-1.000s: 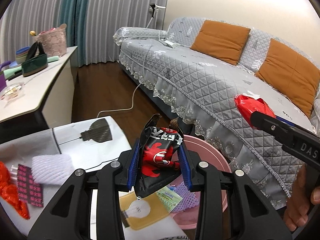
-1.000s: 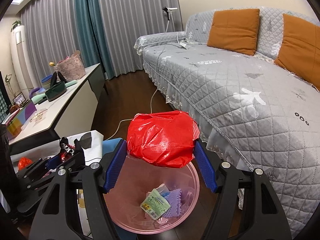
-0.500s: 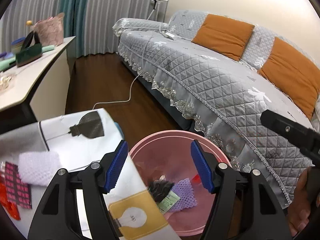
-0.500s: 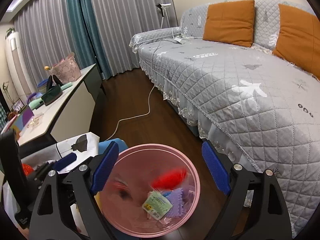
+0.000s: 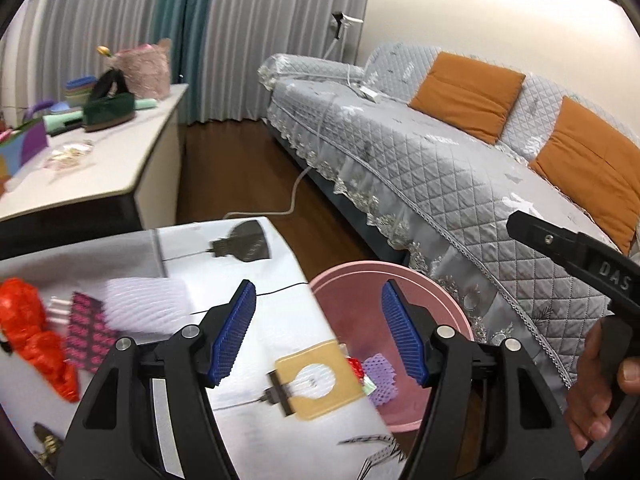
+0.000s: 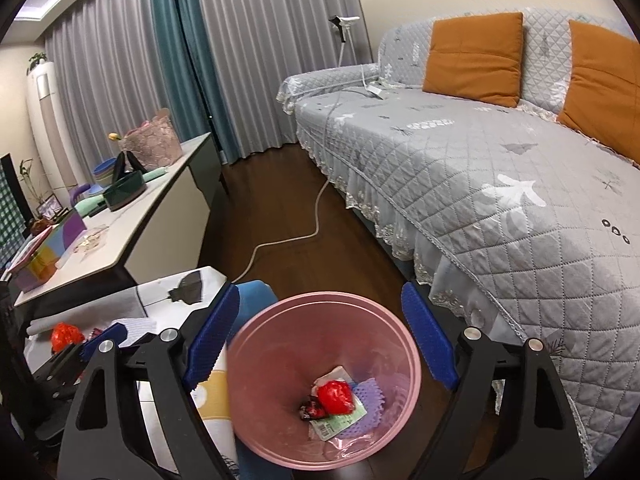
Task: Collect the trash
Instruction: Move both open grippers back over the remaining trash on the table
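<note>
We see both tongs spread apart and holding nothing. Our right gripper point(image 6: 322, 336) hangs above the round pink plastic bin point(image 6: 400, 328) at the lower centre of its frame; a crumpled red wrapper point(image 6: 335, 397) lies at the bottom on a purple foam net point(image 6: 370, 396). Our left gripper point(image 5: 318, 334) sits low in its frame over the white table edge point(image 5: 248, 432), with an orange-red crumpled bag point(image 5: 24, 328) at the far left.

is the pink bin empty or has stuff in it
Not empty: the pink bin holds a red wad, a purple mesh piece and wrappers at its bottom.
</note>
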A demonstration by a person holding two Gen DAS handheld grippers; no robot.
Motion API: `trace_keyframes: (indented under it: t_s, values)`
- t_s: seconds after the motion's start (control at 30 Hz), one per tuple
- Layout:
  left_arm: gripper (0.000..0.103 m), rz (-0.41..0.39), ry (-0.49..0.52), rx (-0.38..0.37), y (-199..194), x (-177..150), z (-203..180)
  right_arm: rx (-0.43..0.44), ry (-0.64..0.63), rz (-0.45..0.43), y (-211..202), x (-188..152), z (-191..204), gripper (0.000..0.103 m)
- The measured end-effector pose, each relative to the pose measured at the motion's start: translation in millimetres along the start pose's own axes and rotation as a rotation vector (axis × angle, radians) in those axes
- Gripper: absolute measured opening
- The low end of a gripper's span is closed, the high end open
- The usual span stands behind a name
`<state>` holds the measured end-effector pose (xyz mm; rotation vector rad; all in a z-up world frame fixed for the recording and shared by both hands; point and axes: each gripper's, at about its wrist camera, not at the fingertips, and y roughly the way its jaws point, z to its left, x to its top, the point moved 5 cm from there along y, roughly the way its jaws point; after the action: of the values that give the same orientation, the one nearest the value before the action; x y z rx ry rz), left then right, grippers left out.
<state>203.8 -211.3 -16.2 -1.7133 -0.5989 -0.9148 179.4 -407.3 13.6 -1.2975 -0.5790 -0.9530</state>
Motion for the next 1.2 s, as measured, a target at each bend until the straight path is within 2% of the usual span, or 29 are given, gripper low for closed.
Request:
trace_keyframes:
  t_s: [0.17, 0.33, 0.57, 0.8, 1.0, 1.2]
  values:
    - [0.064, -0.056, 0.006, 0.058, -36.5, -2.2, 15.9, 0.034, -0.02, -0.015, -11.4, -1.4, 19.4, 0.079]
    - [0.064, -0.075, -0.024, 0.083, -67.2, -3.2, 38.1, 0.075, -0.024, -0.012, -17.0, -5.0, 40.5, 0.076]
    - [0.064, -0.111, -0.038, 0.152, -113.3, -2.5, 81.7, 0.158, -0.081, -0.002, -19.7, -16.6, 90.9, 0.072]
    - [0.064, -0.141, -0.047, 0.252, -156.7, 3.9, 148.1, 0.268, -0.126, 0.034, -16.5, -35.2, 149.1, 0.068]
    - [0.064, -0.167, -0.059, 0.338, -173.9, 8.8, 207.6, 0.357, -0.166, 0.083, -10.7, -57.1, 197.2, 0.067]
    - [0.064, -0.167, -0.182, 0.397, -176.4, -9.0, 273.3, 0.445, -0.196, 0.159, 2.3, -90.4, 240.2, 0.067]
